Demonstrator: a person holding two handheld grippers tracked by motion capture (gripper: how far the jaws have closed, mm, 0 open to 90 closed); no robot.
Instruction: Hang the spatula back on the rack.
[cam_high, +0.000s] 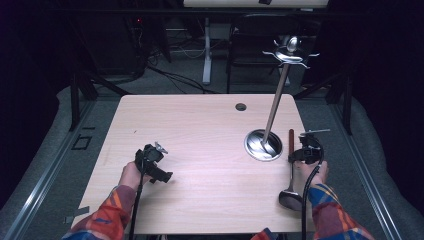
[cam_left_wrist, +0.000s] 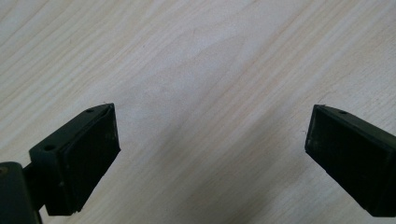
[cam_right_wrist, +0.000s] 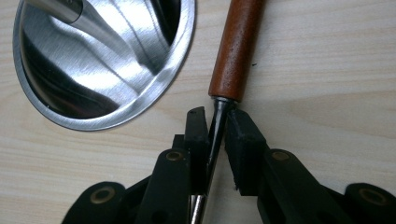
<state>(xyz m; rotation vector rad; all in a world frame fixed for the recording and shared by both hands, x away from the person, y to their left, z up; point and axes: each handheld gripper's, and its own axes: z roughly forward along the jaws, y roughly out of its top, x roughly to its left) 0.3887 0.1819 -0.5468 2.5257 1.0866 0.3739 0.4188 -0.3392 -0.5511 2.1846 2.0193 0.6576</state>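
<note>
High view: pale wood-grain table (cam_high: 200, 150) in dark room, grey carpet around, cables and desk legs behind.

Count: one table, one steel stand, one ladle, two grippers.

Left gripper (cam_high: 156, 162) resting low over bare wood, left of centre; left gripper view has jaws spread wide, nothing between.

Shiny round-based steel utensil stand with hooked top (cam_high: 263, 145) at right of centre.

Brown-handled metal ladle (cam_high: 291, 165) lying flat just right of stand base, bowl toward near edge.

Right gripper (cam_right_wrist: 215, 128) clamped on ladle's thin dark shank, right below wooden grip.

A dim lab — bare desk (cam_high: 200, 150), floor cables (cam_high: 175, 75), black curtains.
</note>
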